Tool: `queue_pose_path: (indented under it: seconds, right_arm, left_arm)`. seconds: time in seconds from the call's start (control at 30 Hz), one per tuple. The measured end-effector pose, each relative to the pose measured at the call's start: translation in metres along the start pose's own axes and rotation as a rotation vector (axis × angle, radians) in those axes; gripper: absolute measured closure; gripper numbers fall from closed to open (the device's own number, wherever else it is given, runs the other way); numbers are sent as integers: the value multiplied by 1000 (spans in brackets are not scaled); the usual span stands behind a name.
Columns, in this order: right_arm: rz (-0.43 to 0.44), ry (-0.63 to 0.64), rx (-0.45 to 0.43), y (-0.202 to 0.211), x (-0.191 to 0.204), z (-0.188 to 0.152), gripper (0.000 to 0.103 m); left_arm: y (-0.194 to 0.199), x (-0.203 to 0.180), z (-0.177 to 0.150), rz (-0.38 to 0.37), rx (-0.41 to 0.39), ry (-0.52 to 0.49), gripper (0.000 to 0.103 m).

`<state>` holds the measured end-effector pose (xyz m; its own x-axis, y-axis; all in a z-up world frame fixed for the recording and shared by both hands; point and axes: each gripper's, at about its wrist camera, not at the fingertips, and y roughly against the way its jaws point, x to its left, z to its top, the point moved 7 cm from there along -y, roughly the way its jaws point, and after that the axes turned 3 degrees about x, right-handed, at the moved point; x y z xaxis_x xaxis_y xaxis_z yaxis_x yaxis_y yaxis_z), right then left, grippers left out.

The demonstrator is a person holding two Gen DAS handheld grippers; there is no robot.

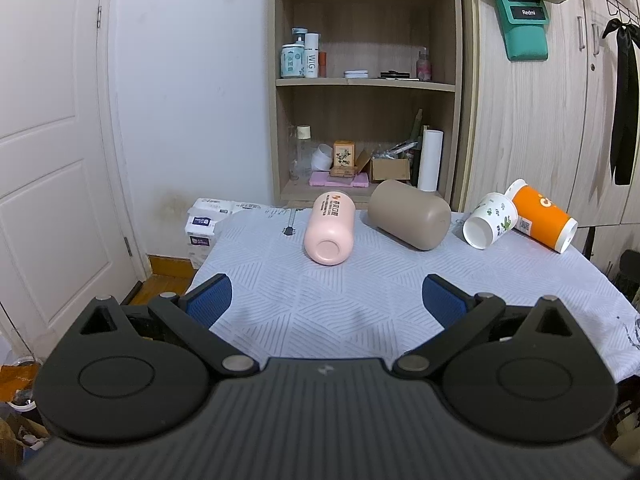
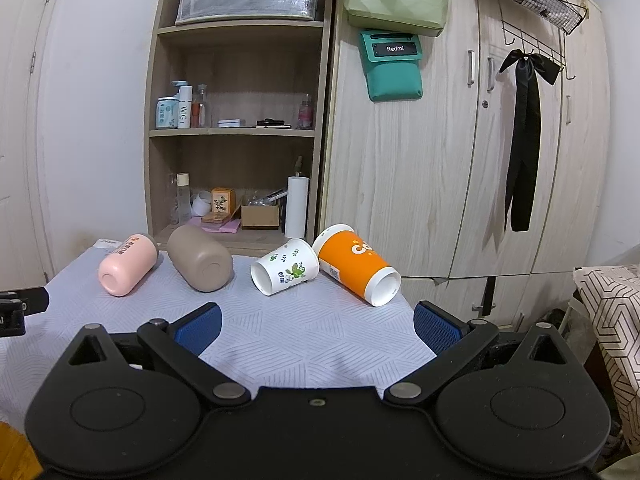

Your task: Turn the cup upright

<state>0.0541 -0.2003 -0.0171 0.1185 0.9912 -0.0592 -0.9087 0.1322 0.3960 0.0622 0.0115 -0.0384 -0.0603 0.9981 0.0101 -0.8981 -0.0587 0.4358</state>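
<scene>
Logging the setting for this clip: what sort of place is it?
Most likely a room at home, perhaps a bedroom: a wardrobe, an open shelf holding toiletry bottles and boxes, and a cloth-covered table where four cups lie on their sides.

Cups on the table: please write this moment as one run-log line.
pink cup, brown cup, white cup, orange cup: all on side | left gripper open | right gripper open

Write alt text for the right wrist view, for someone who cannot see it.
Four cups lie on their sides on a table: a pink cup, a brown cup, a white leaf-print cup and an orange cup. The right tool is open before them.
</scene>
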Motion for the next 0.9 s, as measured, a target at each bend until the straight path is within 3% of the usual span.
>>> queue_pose_path:
  seconds: [0.47,0.9]
  right_arm:
    - [6,7,3,0,3,-1,0]
    - [39,-13,19,-12,-4,-7,0]
  left_arm:
    - [-1,1,-4,-5,4,-7,0]
    - [-6,-22,-2,-83,52,15,0]
